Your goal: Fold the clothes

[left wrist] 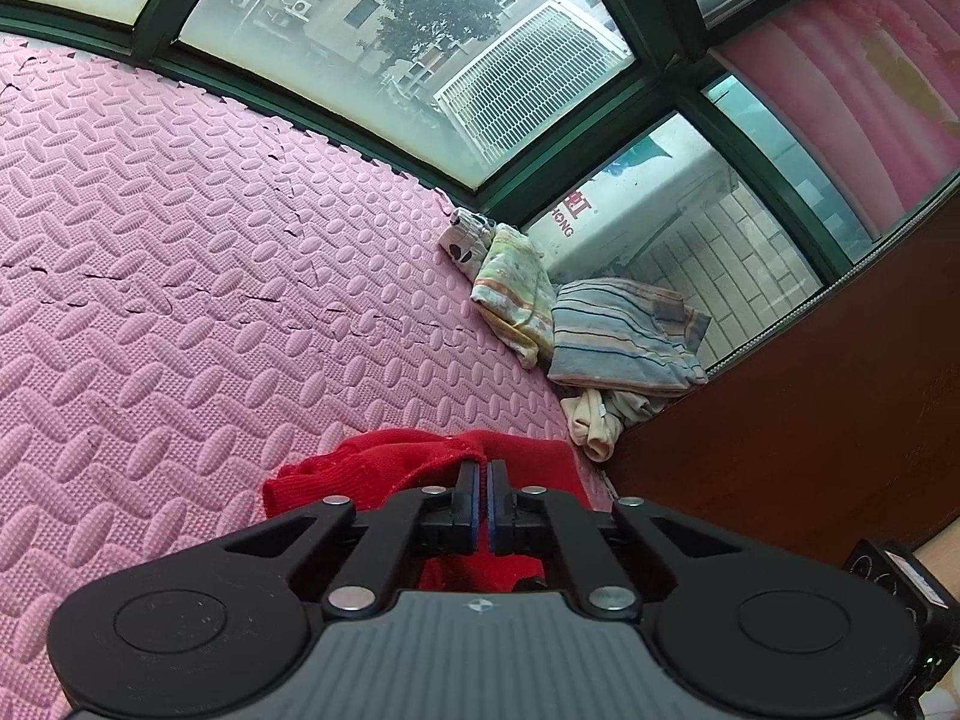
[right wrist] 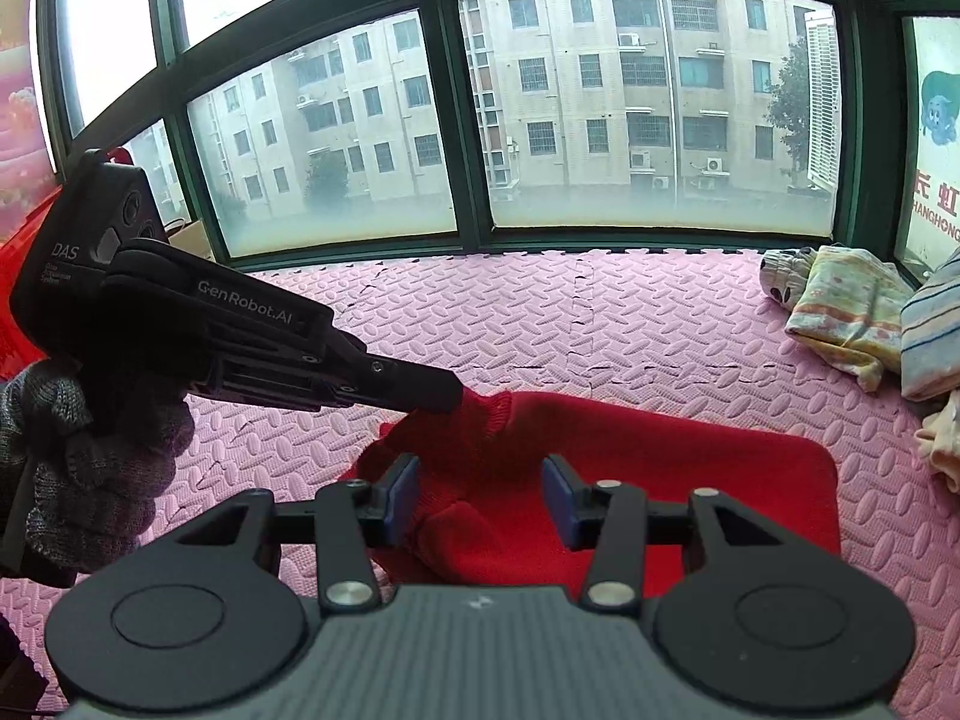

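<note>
**Left gripper pinched the red knit, right gripper spread above it**

The left gripper (left wrist: 483, 471) had its blue-padded fingers pressed together on an edge of the red knitted garment (right wrist: 630, 480), which lay on the pink foam floor mat (left wrist: 180, 252). In the right wrist view the same left gripper (right wrist: 453, 399) reached in from the left, its tip buried in a raised fold of the red cloth, and a hand in a grey knitted glove (right wrist: 102, 456) held its handle.

The right gripper (right wrist: 480, 495) was spread wide, with the red garment showing between and beyond its two blue pads; whether they touched the cloth could not be told. Most of the garment lay flat ahead and to the right of that gripper, with a bunched part just beyond its left finger.

Farther ahead and to the right of both grippers, against the green-framed window (right wrist: 648, 108), a pile of other clothes rested on the mat: a pale floral piece (left wrist: 510, 288), a striped folded piece (left wrist: 618, 333) just beside it, and a cream one (left wrist: 594, 420) nearest the left gripper.
</note>
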Demonstrator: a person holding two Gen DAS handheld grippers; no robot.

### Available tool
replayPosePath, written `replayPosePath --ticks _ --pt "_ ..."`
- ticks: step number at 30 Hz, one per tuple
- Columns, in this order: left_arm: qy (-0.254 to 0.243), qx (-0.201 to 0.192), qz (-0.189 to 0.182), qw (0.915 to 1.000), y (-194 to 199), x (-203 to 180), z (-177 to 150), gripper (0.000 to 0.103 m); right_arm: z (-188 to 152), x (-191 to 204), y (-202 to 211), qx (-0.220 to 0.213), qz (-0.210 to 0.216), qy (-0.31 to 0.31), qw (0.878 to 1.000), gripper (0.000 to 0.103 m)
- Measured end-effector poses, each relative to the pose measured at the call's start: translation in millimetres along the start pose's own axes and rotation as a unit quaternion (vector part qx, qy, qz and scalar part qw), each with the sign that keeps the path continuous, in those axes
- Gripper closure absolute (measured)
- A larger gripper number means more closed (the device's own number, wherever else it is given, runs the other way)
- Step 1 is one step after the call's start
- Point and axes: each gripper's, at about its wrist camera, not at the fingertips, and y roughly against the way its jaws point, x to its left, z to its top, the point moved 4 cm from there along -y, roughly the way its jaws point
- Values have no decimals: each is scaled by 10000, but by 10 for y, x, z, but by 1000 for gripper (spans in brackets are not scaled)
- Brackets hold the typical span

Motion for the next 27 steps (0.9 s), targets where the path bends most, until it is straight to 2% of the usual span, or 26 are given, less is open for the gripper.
replayPosePath --ticks 4,9,11,13,16,24,27 --pt "20 -7 -128 9999 8 -36 18 101 67 68 -56 -55 189 -159 9997 57" --pt "157 17 -315 9994 9 -20 0 101 102 104 -188 -89 222 -481 9986 59" --pt "175 39 -358 9992 13 -9 -10 101 92 107 -230 -116 100 -507 9986 71" --pt "159 63 -361 9992 18 5 -13 100 81 104 -244 -121 37 -516 9986 88" --pt "48 61 -384 9992 54 40 -20 100 69 77 -181 -213 -5 -547 9983 99" --pt "-193 113 -406 9989 99 103 -50 99 126 -55 -26 -452 -19 -775 9960 99" --pt "-431 285 -258 9983 11 80 -69 99 144 -9 34 -550 45 -658 9963 99"
